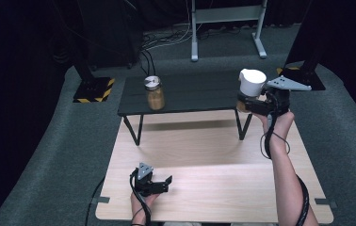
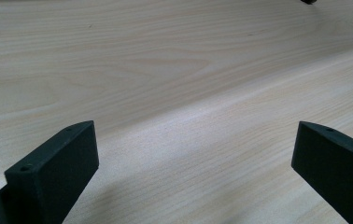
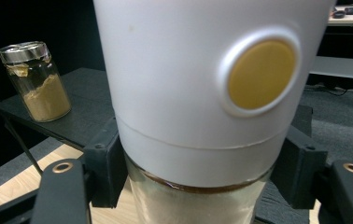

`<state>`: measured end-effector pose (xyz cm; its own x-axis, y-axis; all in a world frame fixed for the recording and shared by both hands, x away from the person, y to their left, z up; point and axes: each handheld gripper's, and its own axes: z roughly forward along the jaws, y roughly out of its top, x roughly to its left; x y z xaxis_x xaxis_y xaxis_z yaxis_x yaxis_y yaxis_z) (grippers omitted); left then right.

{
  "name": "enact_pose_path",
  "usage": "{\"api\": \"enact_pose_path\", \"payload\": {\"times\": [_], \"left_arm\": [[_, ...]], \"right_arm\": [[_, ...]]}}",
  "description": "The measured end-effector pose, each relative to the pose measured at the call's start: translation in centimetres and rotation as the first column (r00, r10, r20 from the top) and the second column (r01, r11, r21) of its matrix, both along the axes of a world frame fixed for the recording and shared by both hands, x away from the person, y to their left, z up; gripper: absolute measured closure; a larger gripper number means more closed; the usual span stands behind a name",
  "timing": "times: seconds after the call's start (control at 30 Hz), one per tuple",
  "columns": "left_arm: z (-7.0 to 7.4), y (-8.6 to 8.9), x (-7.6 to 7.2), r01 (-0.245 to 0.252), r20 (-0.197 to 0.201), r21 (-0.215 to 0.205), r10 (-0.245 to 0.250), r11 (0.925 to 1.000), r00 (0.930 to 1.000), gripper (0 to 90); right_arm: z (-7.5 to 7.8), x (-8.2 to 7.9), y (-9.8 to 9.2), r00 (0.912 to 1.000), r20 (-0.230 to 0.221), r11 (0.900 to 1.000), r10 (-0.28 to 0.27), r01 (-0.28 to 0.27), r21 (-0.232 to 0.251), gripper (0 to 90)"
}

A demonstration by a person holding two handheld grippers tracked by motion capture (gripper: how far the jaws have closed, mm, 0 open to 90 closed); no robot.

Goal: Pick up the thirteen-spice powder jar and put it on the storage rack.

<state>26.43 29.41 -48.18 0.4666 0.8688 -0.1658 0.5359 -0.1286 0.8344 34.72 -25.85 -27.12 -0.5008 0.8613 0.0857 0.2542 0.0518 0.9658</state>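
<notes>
Lower left of the high view: our left gripper (image 1: 165, 182) sits low over the wooden table (image 1: 204, 188), jaws spread, nothing between them. Upper middle: spice jar (image 1: 155, 93) on the black shelf (image 1: 185, 96). Upper right: our right gripper (image 1: 246, 104) pinches the white-capped jar (image 1: 251, 84) just below the cap, at the shelf's right end. We judge it glass: stiff, slick, breakable, top-heavy. Best grip stays under the cap lip.

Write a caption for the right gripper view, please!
Right gripper clamps a white-capped jar near a dark shelf.
</notes>
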Motion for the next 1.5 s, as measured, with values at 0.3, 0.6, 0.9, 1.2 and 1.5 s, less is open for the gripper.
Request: {"api": "enact_pose_path", "payload": {"times": [0.3, 0.6, 0.9, 1.2, 1.5], "left_arm": [[0.0, 0.0, 0.0, 0.001, -0.001, 0.003, -0.001, 1.0, 1.0, 0.5], [0.0, -0.1, 0.0, 0.001, 0.0, 0.005, -0.001, 1.0, 1.0, 0.6], [0.1, -0.1, 0.0, 0.0, -0.002, 0.007, 0.0, 1.0, 1.0, 0.6], [0.1, -0.1, 0.0, 0.002, -0.001, 0.008, -0.002, 1.0, 1.0, 0.5], [0.1, -0.1, 0.0, 0.004, -0.001, 0.011, -0.004, 0.9999, 1.0, 0.5]], "right_arm": [[0.1, 0.8, 0.6, 1.0, -0.003, 1.0, 0.0, 0.0, -0.004, 30.1], [-0.1, 1.5, 1.4, 1.0, -0.003, 1.0, 0.005, -0.005, -0.001, 30.1], [-0.2, 2.2, 2.4, 0.9999, -0.004, 1.0, 0.013, -0.013, -0.002, 30.2], [-0.3, 2.8, 3.1, 0.9999, -0.004, 1.0, 0.015, -0.015, -0.006, 30.1], [-0.2, 3.4, 3.6, 0.9998, -0.005, 1.0, 0.018, -0.018, -0.003, 30.1]]}}
